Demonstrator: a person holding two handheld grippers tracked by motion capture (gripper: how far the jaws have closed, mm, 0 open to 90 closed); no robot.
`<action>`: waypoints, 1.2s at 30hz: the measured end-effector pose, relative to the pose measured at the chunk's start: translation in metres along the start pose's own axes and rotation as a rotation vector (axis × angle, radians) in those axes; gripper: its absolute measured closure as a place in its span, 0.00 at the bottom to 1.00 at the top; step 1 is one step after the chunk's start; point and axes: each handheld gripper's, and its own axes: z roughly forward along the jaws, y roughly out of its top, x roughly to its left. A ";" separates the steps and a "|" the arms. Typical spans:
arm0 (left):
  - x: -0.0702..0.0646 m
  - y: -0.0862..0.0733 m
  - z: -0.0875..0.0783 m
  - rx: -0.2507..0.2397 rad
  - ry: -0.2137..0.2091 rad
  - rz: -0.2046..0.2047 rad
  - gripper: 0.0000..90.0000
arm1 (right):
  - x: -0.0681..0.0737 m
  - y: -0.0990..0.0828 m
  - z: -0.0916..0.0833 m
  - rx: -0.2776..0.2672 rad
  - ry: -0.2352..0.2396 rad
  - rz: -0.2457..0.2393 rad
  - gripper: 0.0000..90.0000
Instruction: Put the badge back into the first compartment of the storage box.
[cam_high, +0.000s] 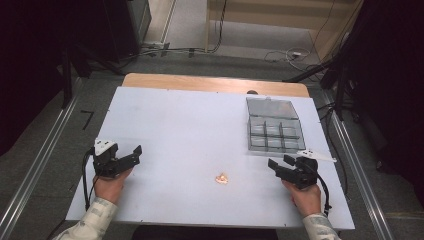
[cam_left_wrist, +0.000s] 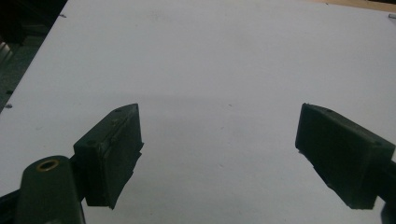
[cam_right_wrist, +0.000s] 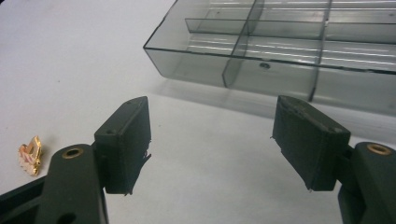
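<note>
The left gripper (cam_high: 131, 153) is held at the lower left of the high view, jaws spread wide with nothing between them. The right gripper (cam_high: 278, 165), at lower right, is likewise wide open and empty. A small gold-coloured object (cam_high: 221, 178), too small to be identified, lies on the white table (cam_high: 190, 125) between them. A clear compartment box (cam_high: 274, 131) is seen at upper right; its far edge is cut off in the right gripper view.

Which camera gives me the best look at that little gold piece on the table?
The right gripper view: the gold piece lies close, beside the left jaw, showing shape and shine. The high view gives a tiny speck between both grippers.
</note>
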 end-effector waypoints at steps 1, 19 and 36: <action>0.000 0.000 0.000 0.000 0.000 0.000 0.17 | 0.001 0.000 0.001 0.003 0.004 -0.003 0.30; -0.001 0.000 0.001 0.002 -0.001 0.004 0.17 | 0.019 -0.001 0.019 0.054 0.074 -0.048 0.30; -0.002 -0.001 0.002 0.003 -0.002 0.010 0.17 | 0.036 -0.003 0.031 0.078 0.138 -0.075 0.32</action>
